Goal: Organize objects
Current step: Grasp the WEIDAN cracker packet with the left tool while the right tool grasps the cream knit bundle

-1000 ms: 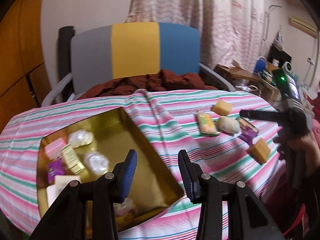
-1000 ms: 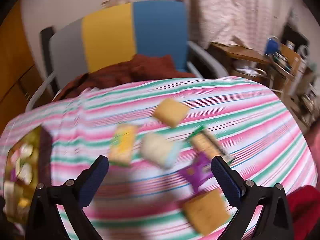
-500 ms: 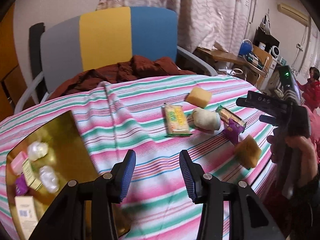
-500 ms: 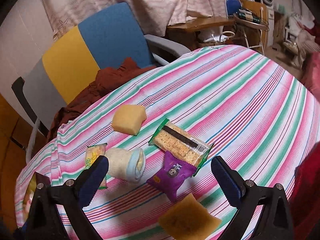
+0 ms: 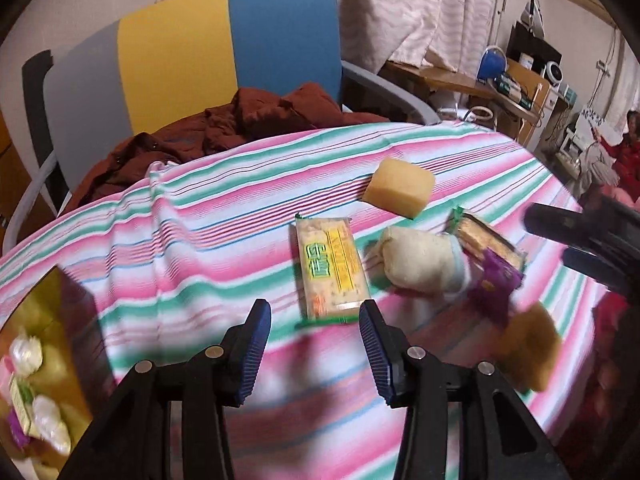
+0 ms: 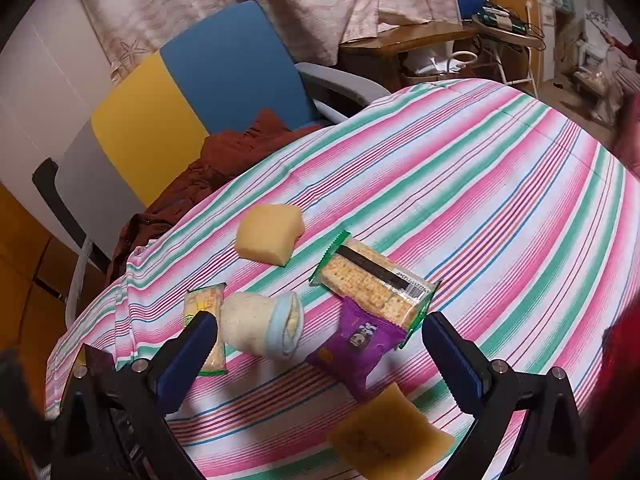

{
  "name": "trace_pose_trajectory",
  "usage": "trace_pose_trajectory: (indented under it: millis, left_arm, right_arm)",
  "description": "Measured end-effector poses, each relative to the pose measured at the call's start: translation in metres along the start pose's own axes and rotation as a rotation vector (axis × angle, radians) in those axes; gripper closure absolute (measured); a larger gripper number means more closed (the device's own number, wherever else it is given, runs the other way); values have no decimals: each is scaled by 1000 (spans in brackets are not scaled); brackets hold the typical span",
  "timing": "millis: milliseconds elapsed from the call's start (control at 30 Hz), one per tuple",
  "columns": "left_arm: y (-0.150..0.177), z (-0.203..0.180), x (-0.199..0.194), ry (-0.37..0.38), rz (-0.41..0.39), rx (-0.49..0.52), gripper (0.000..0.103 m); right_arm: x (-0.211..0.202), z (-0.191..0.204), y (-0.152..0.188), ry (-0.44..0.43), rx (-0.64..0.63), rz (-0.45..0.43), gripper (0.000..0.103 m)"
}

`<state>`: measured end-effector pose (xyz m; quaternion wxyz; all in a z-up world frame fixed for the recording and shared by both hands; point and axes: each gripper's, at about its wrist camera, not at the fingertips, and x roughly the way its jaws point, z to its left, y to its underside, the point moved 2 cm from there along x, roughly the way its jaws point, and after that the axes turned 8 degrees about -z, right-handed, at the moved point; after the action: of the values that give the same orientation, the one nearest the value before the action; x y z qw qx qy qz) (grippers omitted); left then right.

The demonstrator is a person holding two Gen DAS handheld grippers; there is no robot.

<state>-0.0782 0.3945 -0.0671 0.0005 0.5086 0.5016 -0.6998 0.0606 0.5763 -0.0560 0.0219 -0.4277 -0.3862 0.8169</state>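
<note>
Several wrapped snacks lie on the striped tablecloth [image 5: 200, 248]. A yellow cracker pack [image 5: 330, 266] lies just beyond my open left gripper [image 5: 314, 340]. Beside it sit a white roll [image 5: 416, 264], a green-edged cracker pack [image 6: 374, 280], a purple packet [image 6: 356, 346] and two yellow cakes [image 6: 268, 234] [image 6: 386, 440]. My right gripper [image 6: 316, 354] stands wide open low over the purple packet and the white roll, holding nothing. In the left wrist view the right gripper [image 5: 588, 240] shows at the right edge. A gold tray [image 5: 44, 344] with several snacks lies at the lower left.
A chair [image 5: 224, 52] with a grey, yellow and blue back stands behind the table, with a dark red garment [image 5: 224, 128] on its seat. A cluttered desk [image 6: 440, 36] stands at the back right. The table edge curves off to the right.
My left gripper has swung right, away from the gold tray and toward the yellow cracker pack. My right gripper has come closer and lower over the snack group. Both stay open.
</note>
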Motion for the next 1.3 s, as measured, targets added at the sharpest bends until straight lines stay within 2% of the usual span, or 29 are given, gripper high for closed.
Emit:
trace_pose_trajectory:
  millis: [133,200,433,500,667,833,867,1000,1133,1300]
  left_arm:
    - [-8,0,24,7,36,-14,53]
    - [-11,-1,34,20,48,-23,46]
    - [-22,-9,64,38,60,-20,45]
    - [-22,-8,74,12,76,-10,45]
    - [-16,-2,93,9,109,-3,46]
    - [-10,0,89,-3,89,8,48]
    - [-9,1,86,-14,89,8,55]
    - [-4,6,75,-30,86,-31,56]
    - [14,11,41,-32,51,-90,56]
    - [44,1,5,-52,7,-56,56]
  right_arm:
    - [1,4,0,-6,-16,3,0]
    - [1,5,0,-9,-19,2,0]
    - [4,6,1,-16,-18,11,0]
    - [4,7,1,-17,-23,14,0]
    - [6,8,2,-18,-28,16,0]
    - [9,8,2,-15,-37,23,0]
    - [9,8,2,-9,-40,22,0]
    - [12,7,3,5,-40,26,0]
    - [13,5,4,7,-35,33,0]
    - [13,10,5,-4,-52,38,0]
